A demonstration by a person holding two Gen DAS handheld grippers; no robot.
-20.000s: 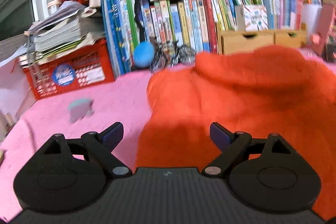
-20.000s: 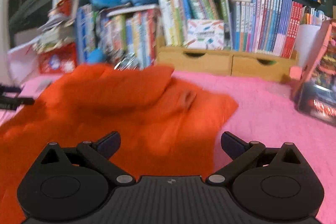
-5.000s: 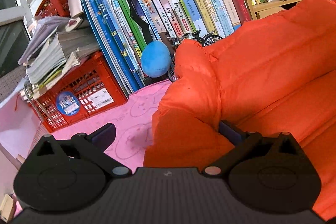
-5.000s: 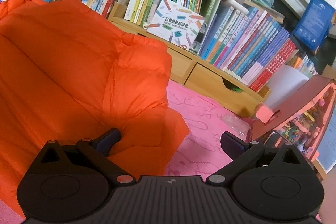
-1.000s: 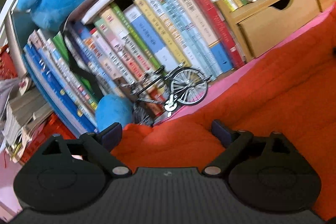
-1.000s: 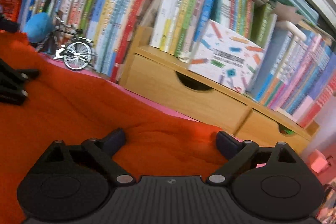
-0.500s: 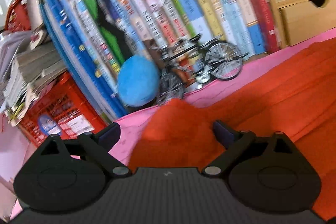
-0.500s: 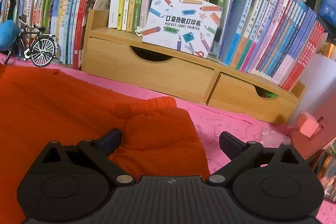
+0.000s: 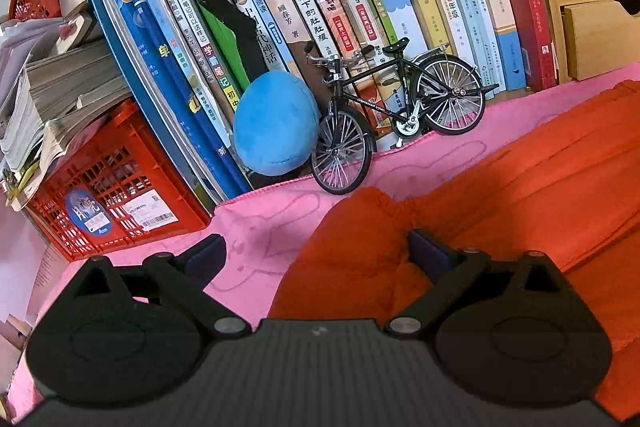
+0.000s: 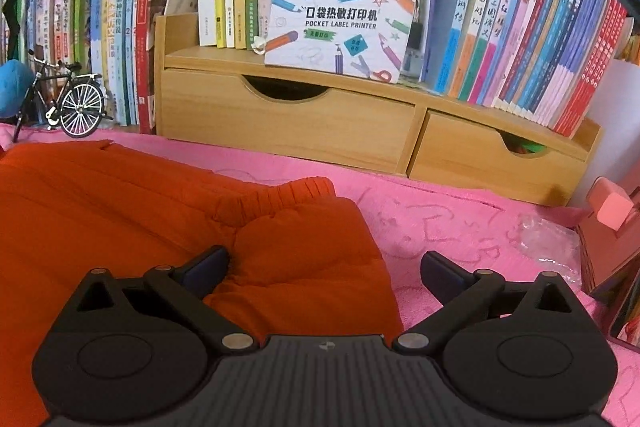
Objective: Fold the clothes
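Note:
An orange padded jacket (image 9: 520,187) lies folded on the pink cloth (image 9: 260,227). My left gripper (image 9: 316,253) hovers low over the jacket's left end. Its jaws are opening, and a rounded orange corner lies between them, near the right finger (image 9: 428,253), with no pad pressing it. In the right wrist view the jacket (image 10: 100,207) fills the left half. My right gripper (image 10: 324,265) is over its right end with the ribbed cuff (image 10: 280,199) just ahead. Its jaws are opening too, and loose orange fabric lies between them beside the left finger (image 10: 210,265).
A toy bicycle (image 9: 400,115), a blue plush ball (image 9: 276,125) and a red crate (image 9: 104,187) stand at the cloth's far edge under a row of books. A wooden drawer unit (image 10: 288,123) carries a label printer box (image 10: 340,23). A pink object (image 10: 608,207) sits at the right.
Both grippers have rolled back toward upright and drawn away from the bookshelf, the left one to the left, the right one to the right. Their jaws stand a little wider.

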